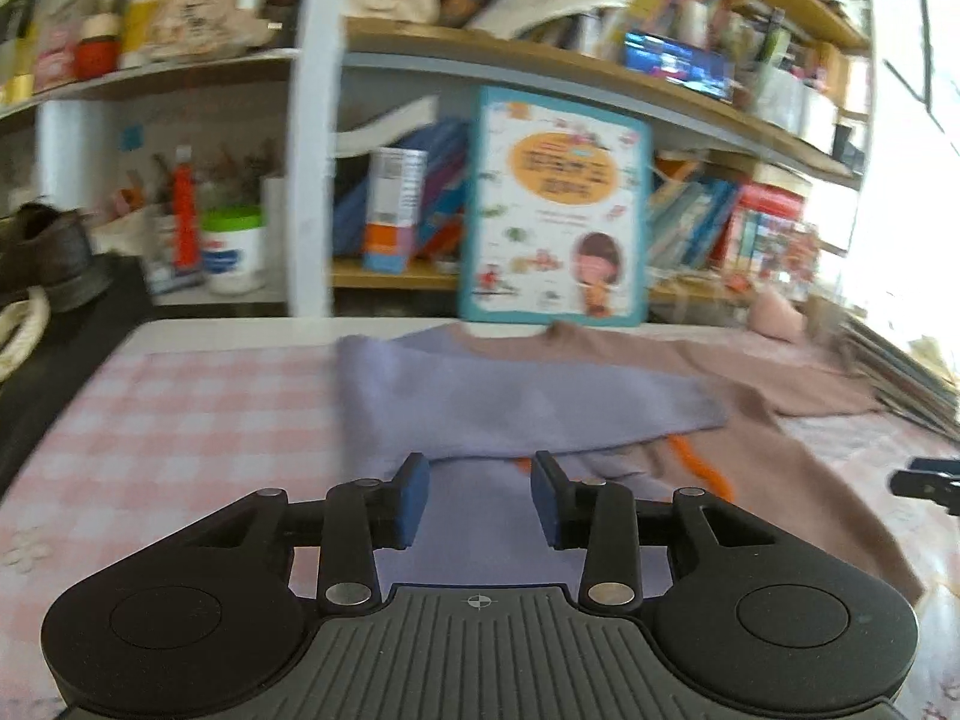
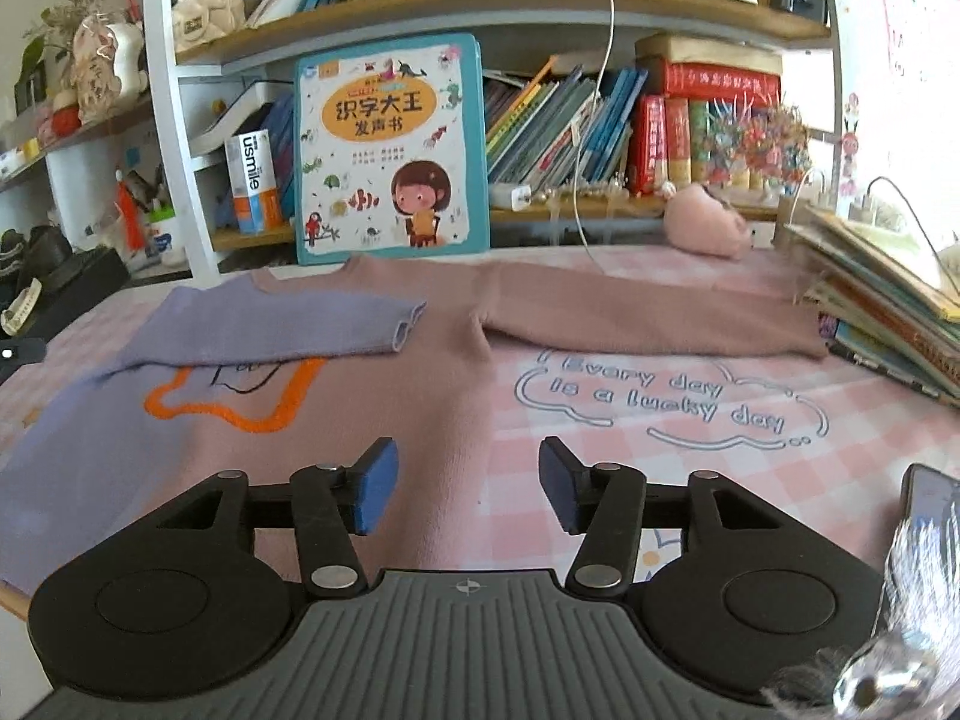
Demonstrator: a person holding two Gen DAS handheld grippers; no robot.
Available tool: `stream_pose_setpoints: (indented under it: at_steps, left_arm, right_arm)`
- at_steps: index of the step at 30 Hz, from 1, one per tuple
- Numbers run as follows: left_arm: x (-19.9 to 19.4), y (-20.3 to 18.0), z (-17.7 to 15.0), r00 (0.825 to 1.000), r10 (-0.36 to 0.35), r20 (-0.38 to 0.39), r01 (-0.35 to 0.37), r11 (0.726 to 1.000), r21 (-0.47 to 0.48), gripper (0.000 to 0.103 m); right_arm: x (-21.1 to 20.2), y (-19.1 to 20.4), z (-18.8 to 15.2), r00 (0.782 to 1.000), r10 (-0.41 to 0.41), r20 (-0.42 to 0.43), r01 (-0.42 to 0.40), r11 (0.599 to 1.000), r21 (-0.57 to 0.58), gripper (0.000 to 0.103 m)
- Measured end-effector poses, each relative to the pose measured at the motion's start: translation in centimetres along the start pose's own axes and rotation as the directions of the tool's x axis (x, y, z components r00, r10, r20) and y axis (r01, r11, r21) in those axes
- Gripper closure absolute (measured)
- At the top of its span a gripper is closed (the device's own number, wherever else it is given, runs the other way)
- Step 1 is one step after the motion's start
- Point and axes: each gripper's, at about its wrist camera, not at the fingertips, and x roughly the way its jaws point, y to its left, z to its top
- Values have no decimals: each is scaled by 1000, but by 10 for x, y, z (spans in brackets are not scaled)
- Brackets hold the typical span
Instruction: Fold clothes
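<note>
Both grippers, left (image 1: 480, 495) & right (image 2: 468, 489), fingers spread wide, holding nothing. Sweater (image 2: 420, 372) flat ahead of fingers, lavender sleeve (image 2: 270, 324) folded across its front.

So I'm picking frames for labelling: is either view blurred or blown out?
Left wrist view: motion-smeared, the teal-bordered picture book has unreadable print, and window glare whites out the right edge. Right wrist view: sharp, with the book's title and the pink checked tablecloth lettering legible; only the far right edge washes out. Both bend the shelves, fisheye.

"usmile" on box (image 2: 252, 180)
</note>
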Motion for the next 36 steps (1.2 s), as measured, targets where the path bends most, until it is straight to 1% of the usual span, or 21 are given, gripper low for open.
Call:
stream_pose_setpoints:
  at_steps: [5, 7, 9, 14, 15, 16, 18, 19, 20, 26, 31, 36]
  left_arm:
    - [11, -21, -3, 998, -67, -11, 67, 997, 28, 65]
    - [13, -26, -4, 996, -89, -11, 89, 996, 28, 60]
    - [15, -32, -5, 995, -103, -8, 103, 994, 39, 51]
    - [22, -49, -6, 991, -133, -10, 133, 986, 96, 40]
    - [24, -52, -6, 990, -139, -12, 139, 984, 107, 36]
    - [25, -56, -7, 989, -145, -13, 145, 982, 118, 34]
    - [28, -62, -8, 988, -154, -17, 155, 979, 135, 28]
    - [30, -64, -8, 987, -158, -19, 159, 977, 143, 25]
    - [31, -67, -9, 987, -162, -18, 163, 975, 150, 21]
    - [39, -82, -11, 982, -186, -23, 187, 962, 197, 15]
    - [47, -91, -14, 980, -194, -39, 198, 954, 226, 15]
    - [52, -93, -16, 979, -199, -49, 205, 952, 226, 15]
  right_arm:
    - [-1, 1, -3, 1000, -18, -1, 18, 1000, -15, 49]
    - [-1, 0, -3, 1000, -26, -1, 26, 1000, -11, 48]
    - [0, -2, -4, 999, -32, -2, 32, 999, -8, 48]
    - [2, -6, -5, 999, -47, -3, 47, 999, 0, 46]
    - [3, -7, -6, 999, -50, -3, 50, 999, 1, 45]
    - [3, -7, -6, 999, -53, -4, 53, 999, 3, 44]
    - [3, -9, -7, 998, -66, -3, 66, 998, 4, 38]
    - [4, -10, -7, 997, -73, -2, 73, 997, 4, 37]
    - [4, -11, -7, 997, -79, -2, 79, 997, 6, 36]
    - [6, -18, -10, 995, -95, -6, 96, 995, 27, 32]
    - [6, -21, -11, 995, -104, -9, 105, 994, 33, 31]
    - [8, -24, -12, 994, -110, -16, 110, 993, 42, 30]
